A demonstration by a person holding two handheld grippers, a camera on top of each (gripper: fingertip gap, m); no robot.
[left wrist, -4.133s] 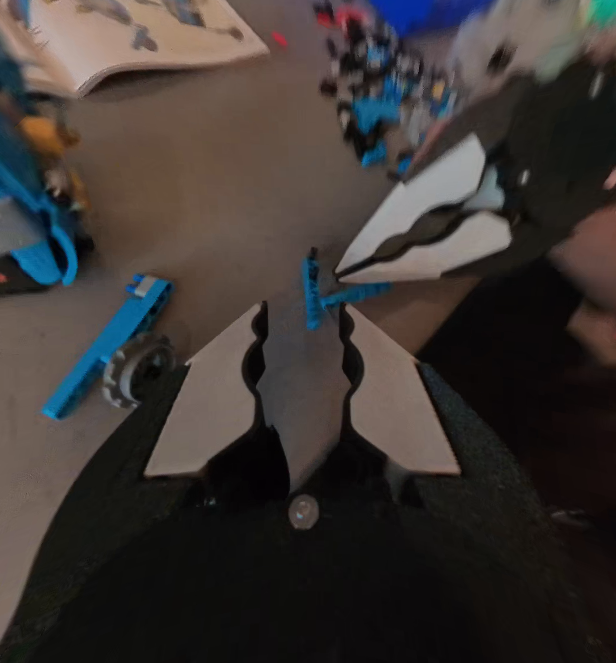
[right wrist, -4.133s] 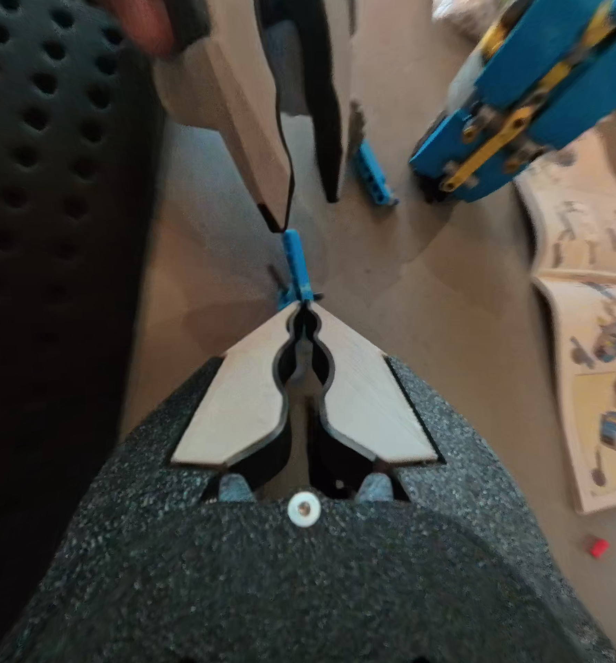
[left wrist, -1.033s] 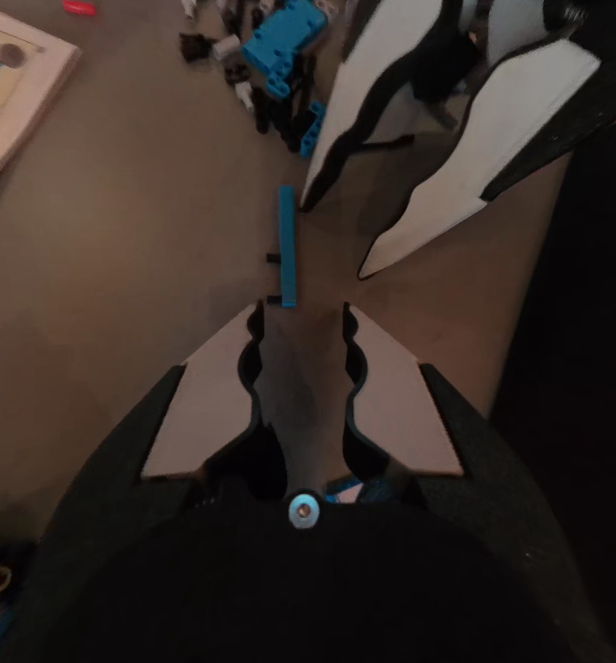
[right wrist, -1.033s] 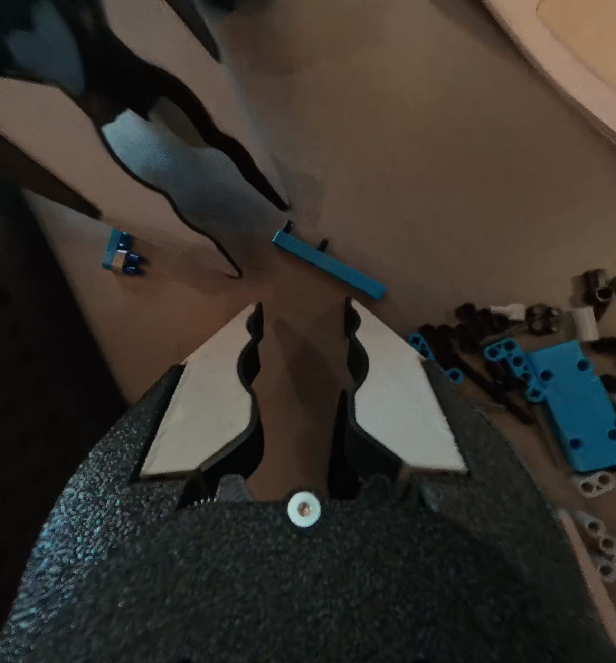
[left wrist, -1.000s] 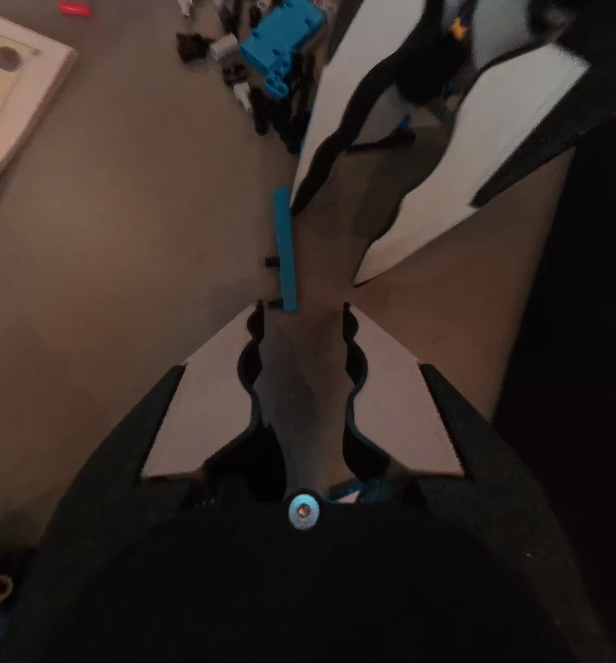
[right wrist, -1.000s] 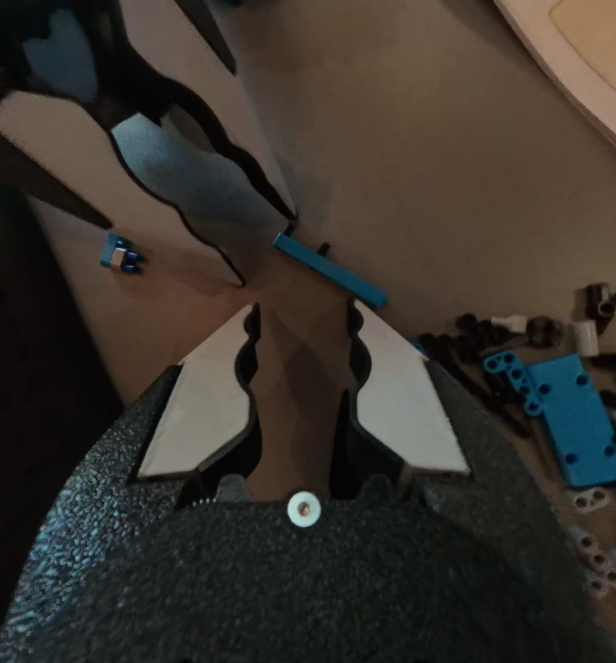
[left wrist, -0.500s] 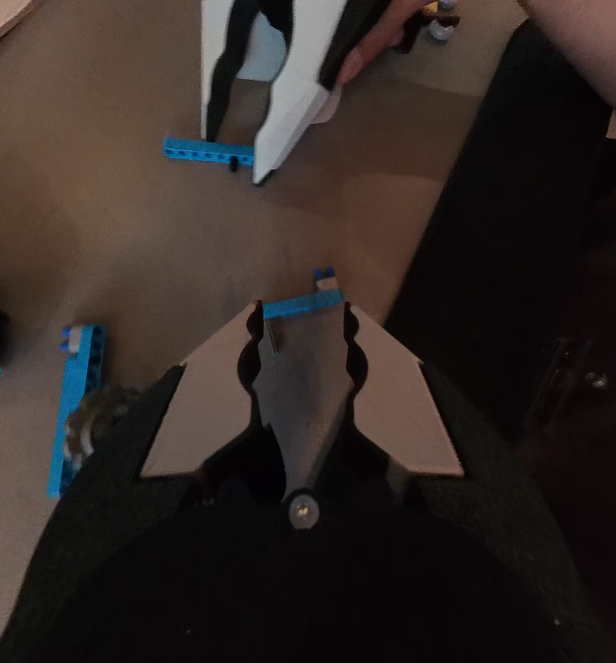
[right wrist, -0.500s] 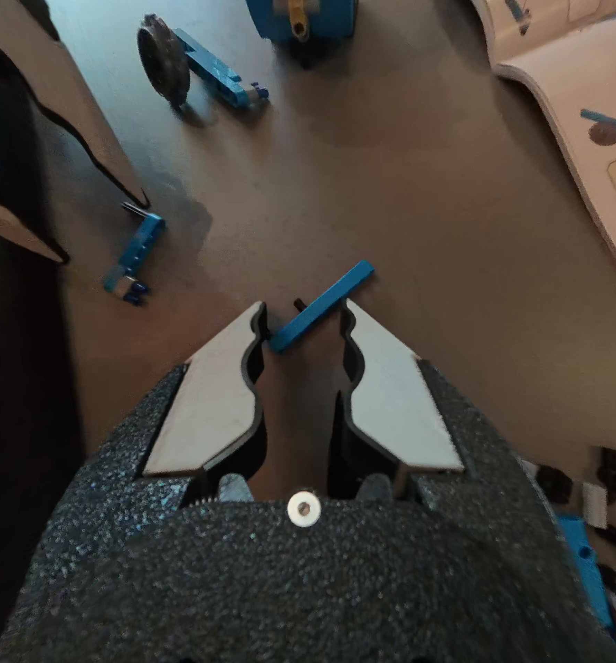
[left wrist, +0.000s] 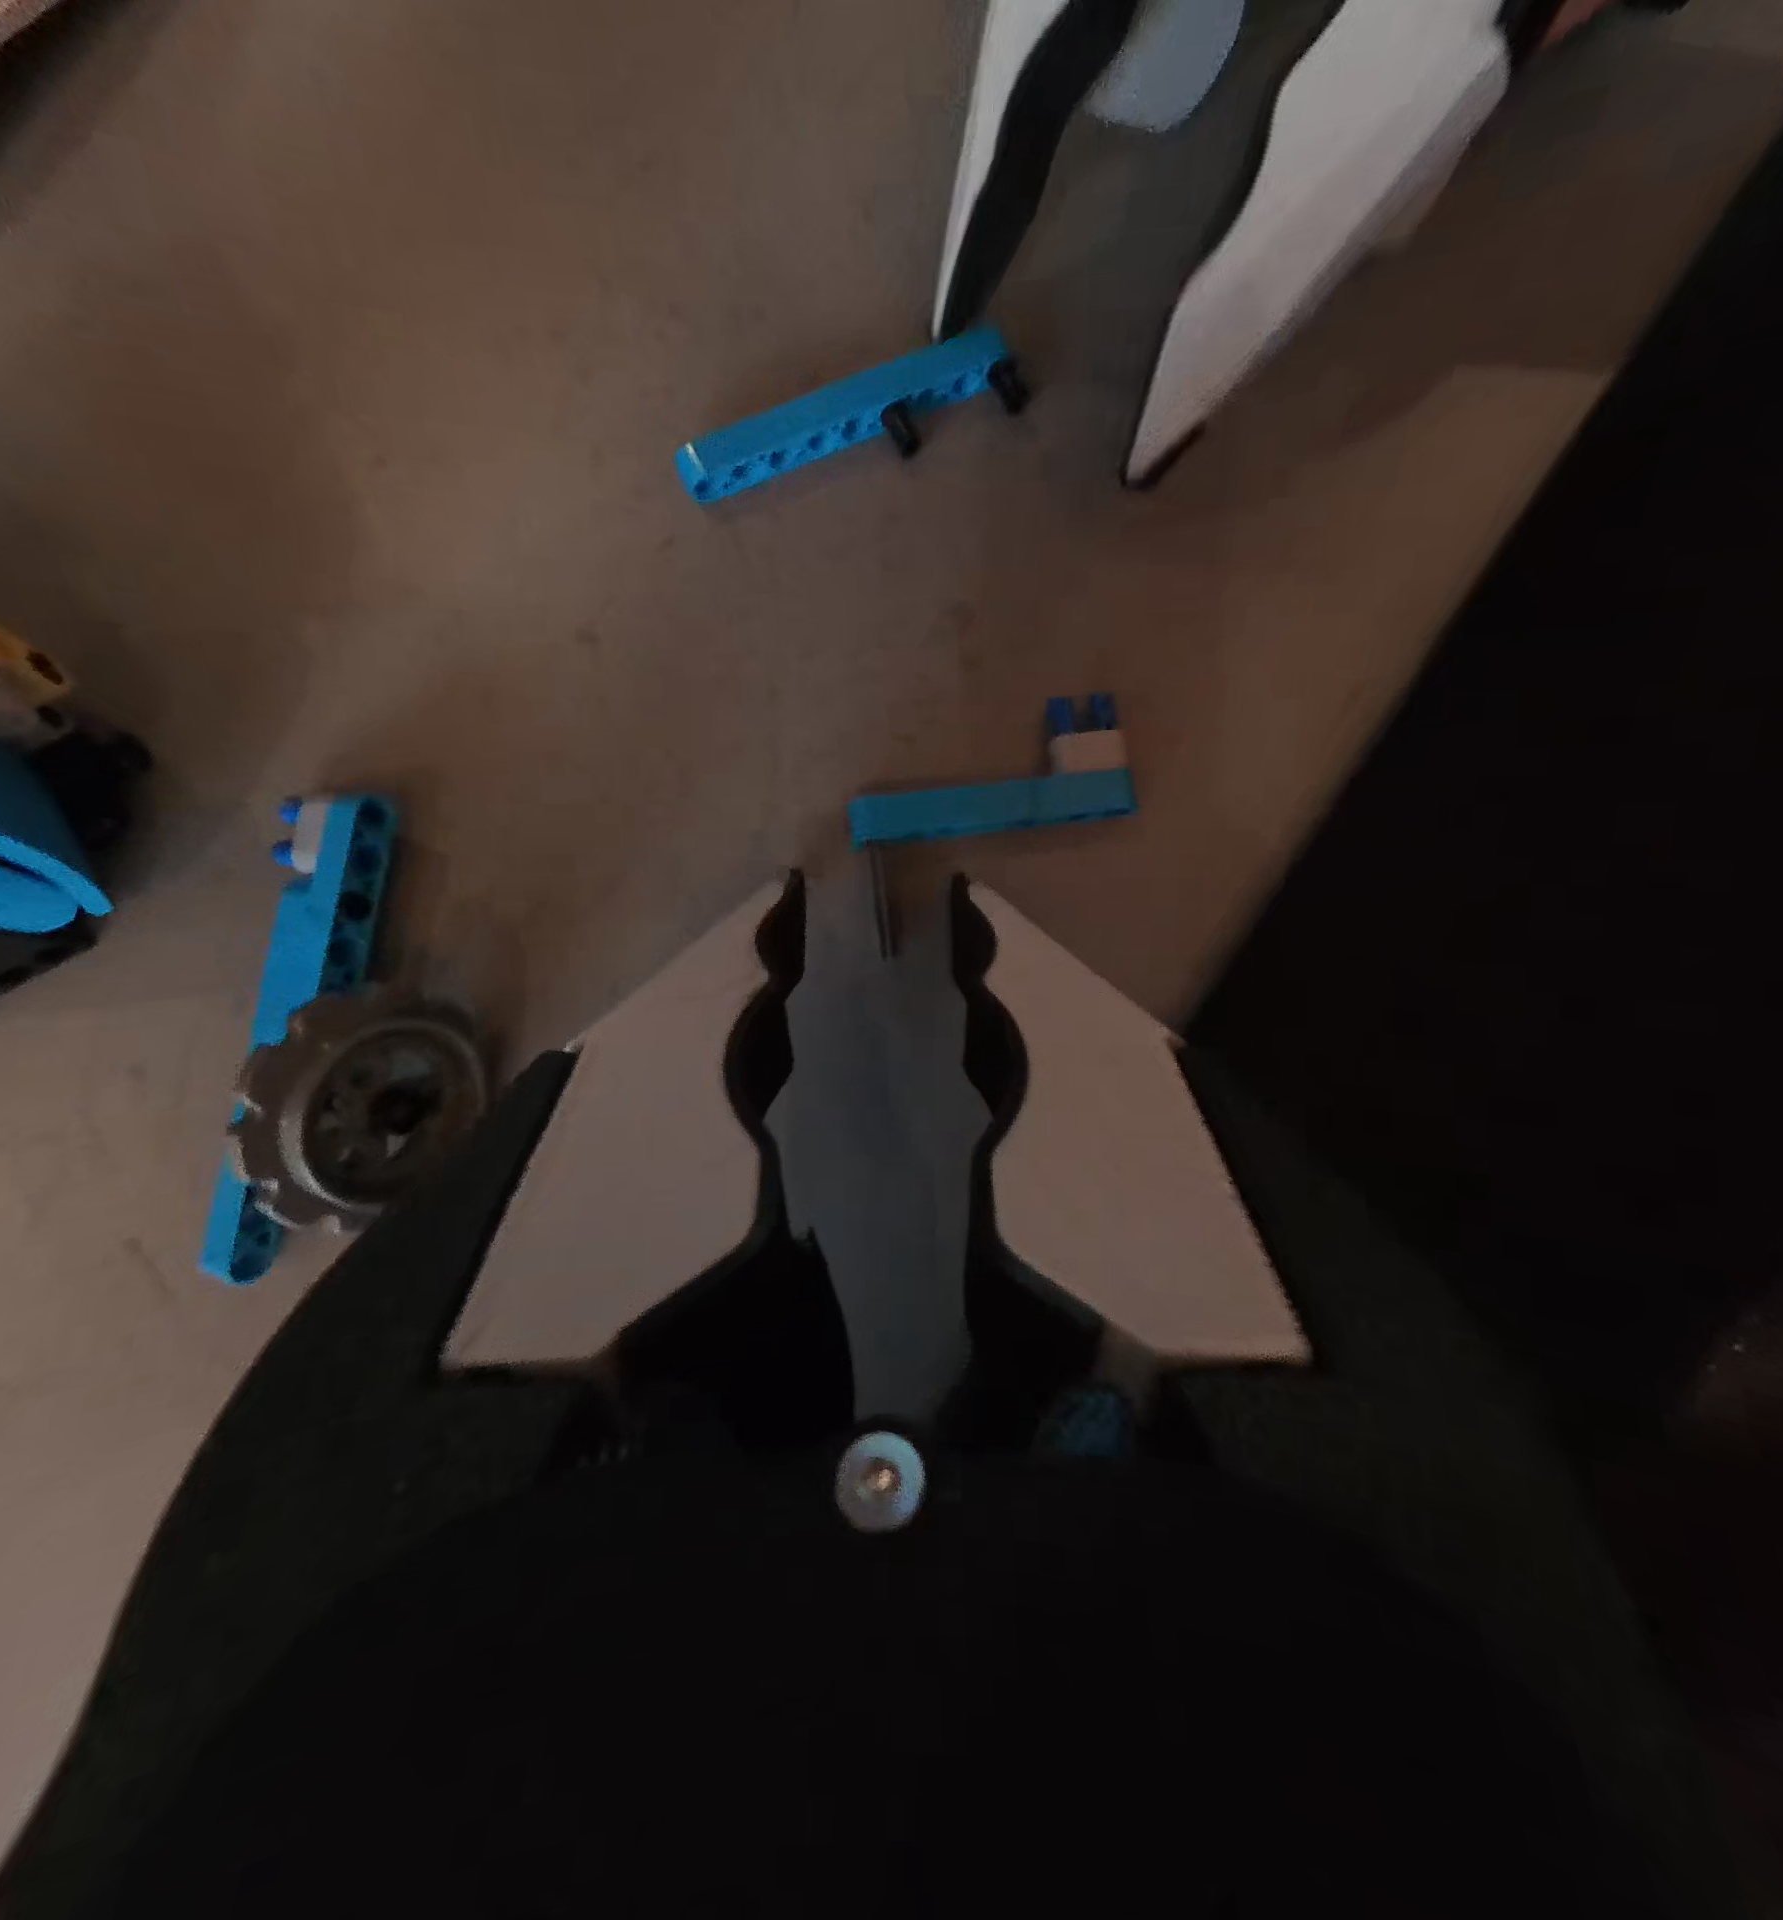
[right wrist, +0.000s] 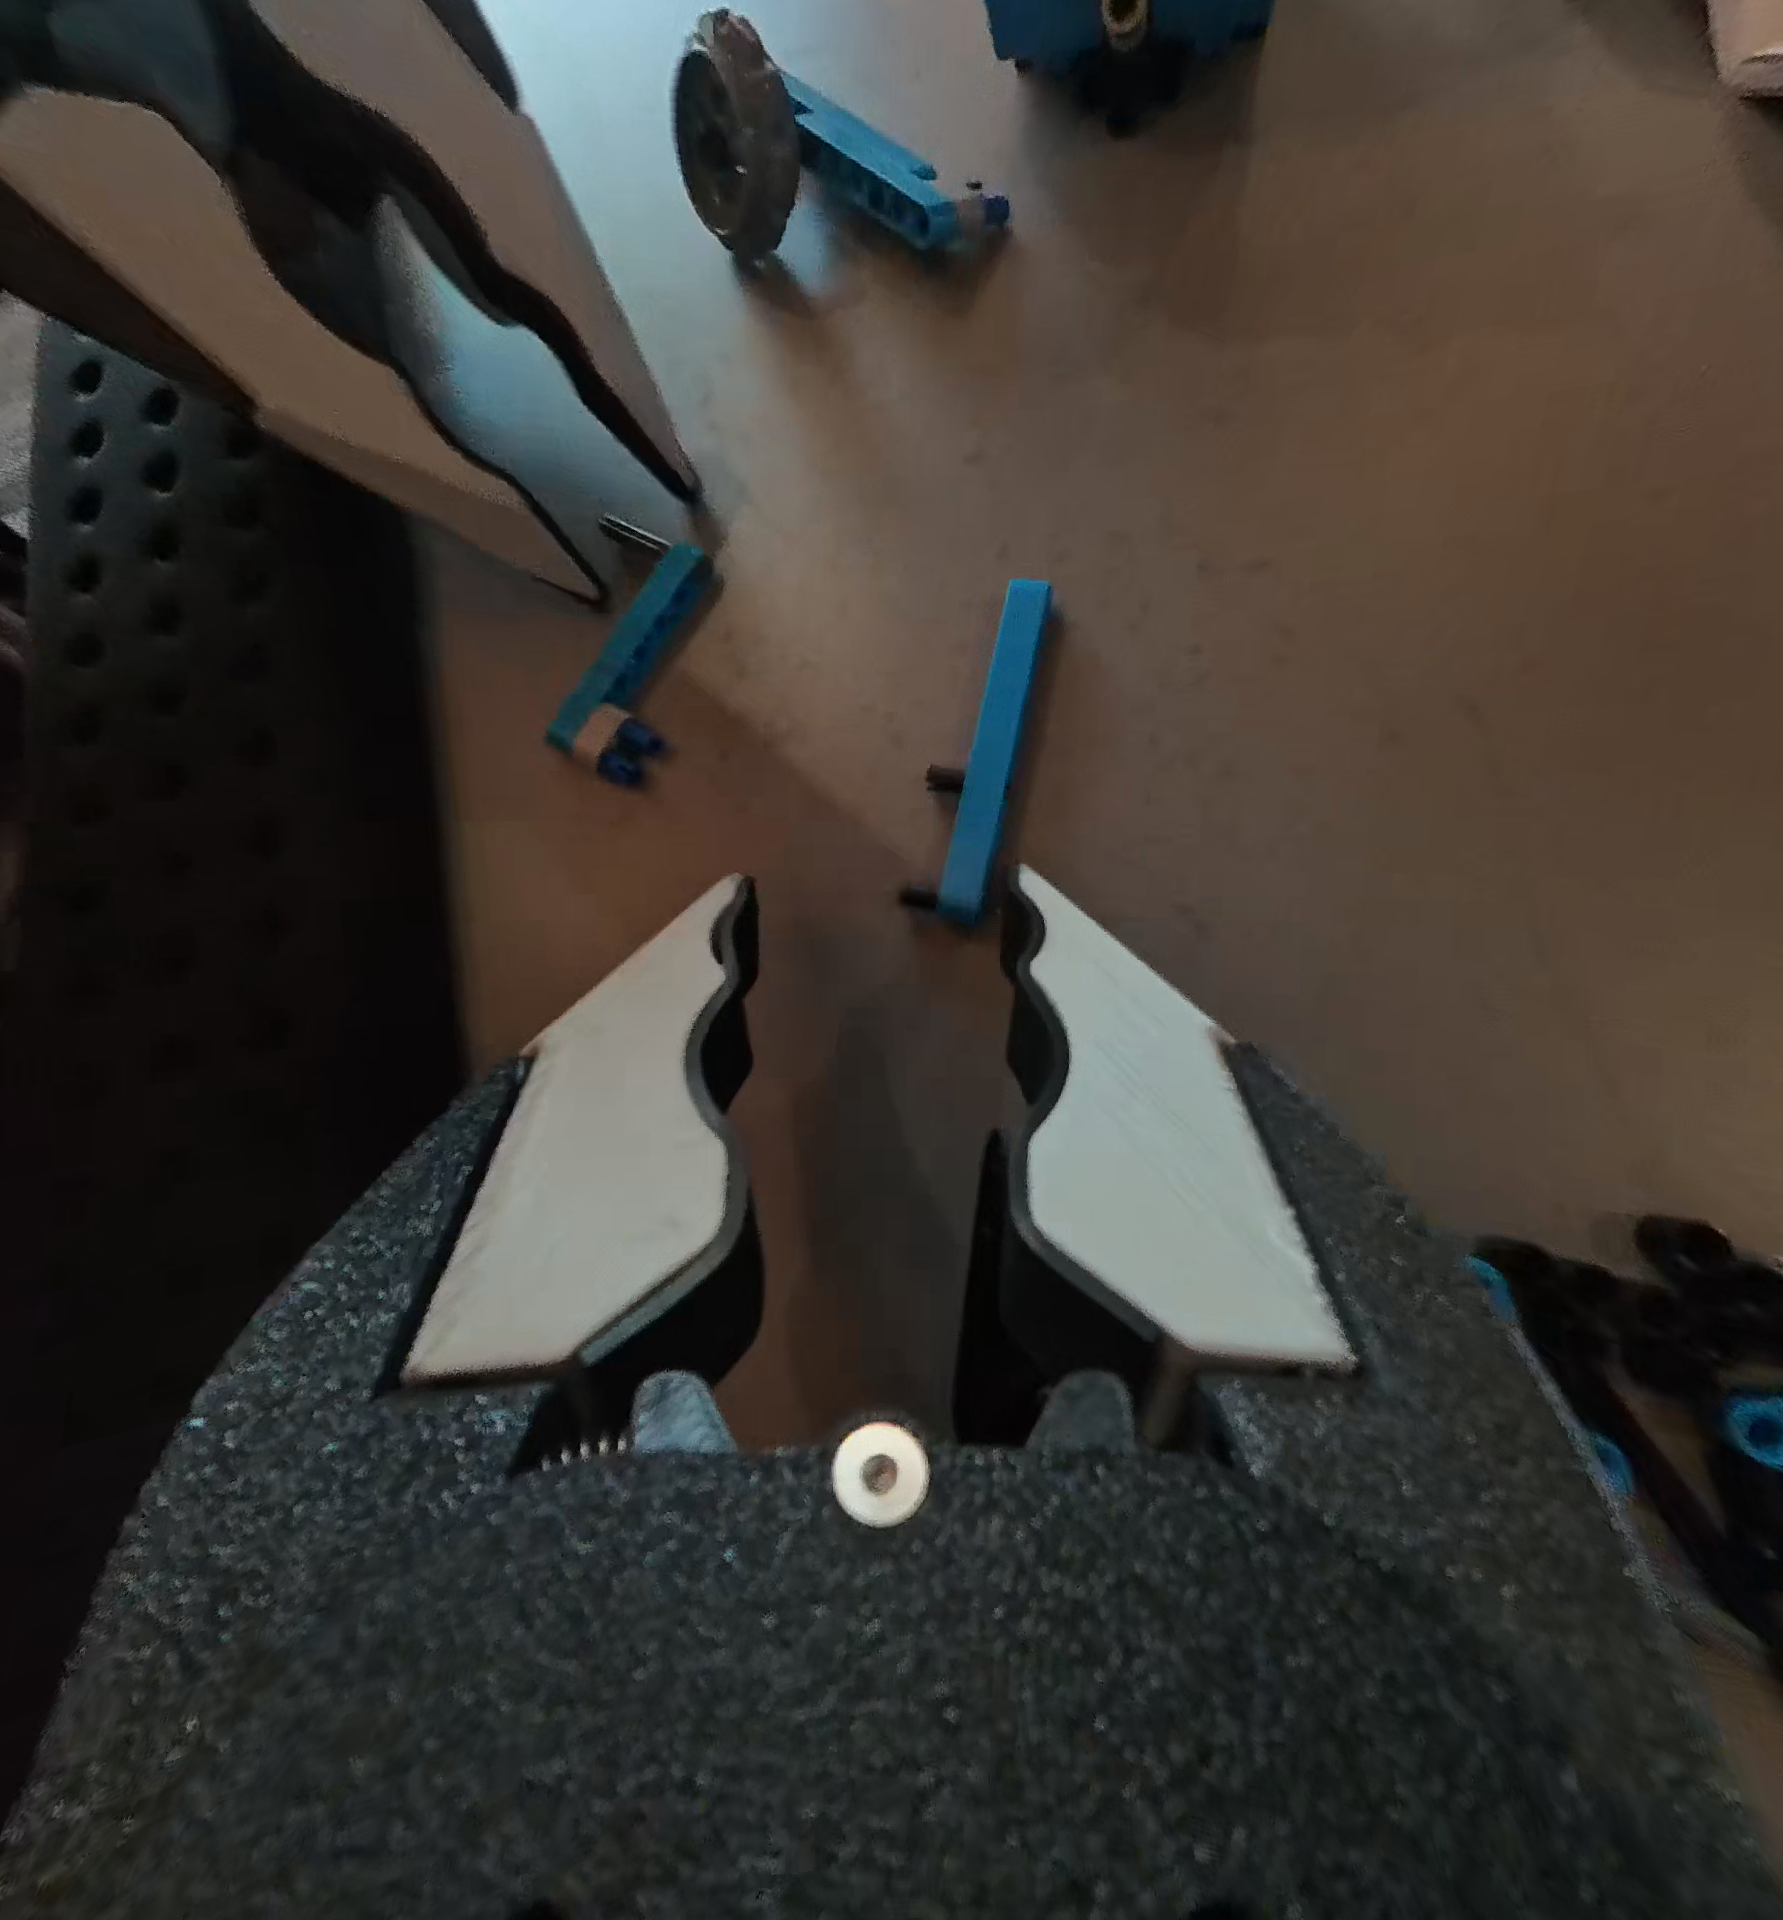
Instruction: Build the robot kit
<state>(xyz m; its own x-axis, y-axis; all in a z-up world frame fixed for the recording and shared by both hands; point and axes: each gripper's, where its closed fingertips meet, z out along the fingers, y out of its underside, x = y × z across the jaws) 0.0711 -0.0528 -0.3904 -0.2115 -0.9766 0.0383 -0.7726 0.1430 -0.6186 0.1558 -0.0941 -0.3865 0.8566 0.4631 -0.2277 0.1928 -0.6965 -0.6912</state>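
- The left hand-held gripper [left wrist: 876, 883] is released and holds nothing. Its jaws stand apart just above the bench [left wrist: 554, 312].
- Nearest to it is a short blue beam [left wrist: 991, 816], lying flat crosswise just beyond the fingertips, close to the bench's right edge.
- A thin grey pin [left wrist: 882, 920] sticks out of that beam's left end and points back into the gap between the jaws. Whether a finger touches it, I cannot tell.
- A small white and blue connector [left wrist: 1084, 732] sits on the short beam's far side at its right end.
- The right hand-held gripper [right wrist: 879, 881] is also released and empty, with its jaws wide apart.
- A long blue beam [right wrist: 996, 758] lies flat, running away from this gripper. Its near end is just beside the right fingertip and off centre in the gap.
- Two black pegs [right wrist: 939, 777] stand out of the long beam's left side, while its right side is bare.
- Both beams look thin and light, so a touch on one side alone would likely slide them on the smooth bench.
- Farther left lies another blue beam carrying a grey toothed wheel [left wrist: 378, 1101], well apart from both grippers.
- A heap of black and blue pieces [right wrist: 1697, 1351] lies at the near right.
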